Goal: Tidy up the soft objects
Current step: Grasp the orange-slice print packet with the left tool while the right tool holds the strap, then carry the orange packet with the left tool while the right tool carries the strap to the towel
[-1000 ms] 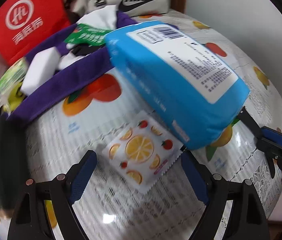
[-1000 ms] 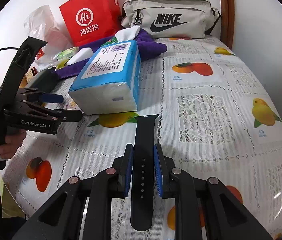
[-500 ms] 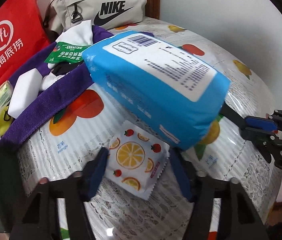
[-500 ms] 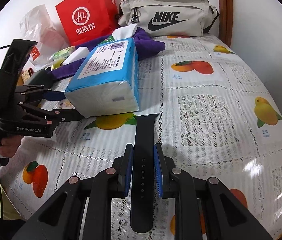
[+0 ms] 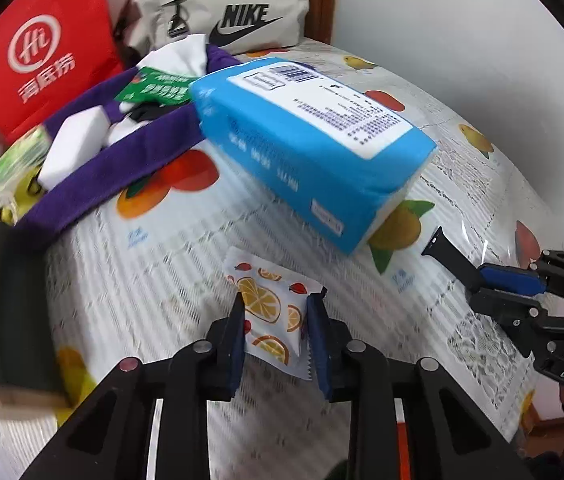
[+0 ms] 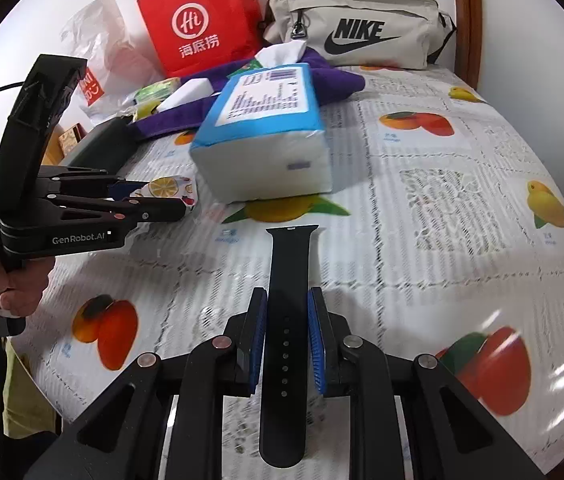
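Note:
My left gripper (image 5: pixel 276 312) is shut on a small white packet with orange-slice prints (image 5: pixel 270 308), held just above the fruit-print tablecloth (image 5: pixel 162 264). The packet also shows in the right wrist view (image 6: pixel 170 190) between the left gripper's fingers (image 6: pixel 158 212). My right gripper (image 6: pixel 287 312) is shut on a black watch strap (image 6: pixel 288 280), which also shows in the left wrist view (image 5: pixel 452 254). A blue tissue pack (image 5: pixel 306 156) lies beyond both, also in the right wrist view (image 6: pixel 266 136).
A purple cloth (image 5: pixel 114 168) with a white sponge block (image 5: pixel 74 144) and a green packet (image 5: pixel 158 88) lies at the back left. A red paper bag (image 6: pixel 202 20) and a beige Nike pouch (image 6: pixel 362 28) stand at the wall. A dark box (image 5: pixel 6 304) is at left.
My left gripper has closed from wide open onto the orange-print packet and lifted it slightly. The right gripper holds the strap as before.

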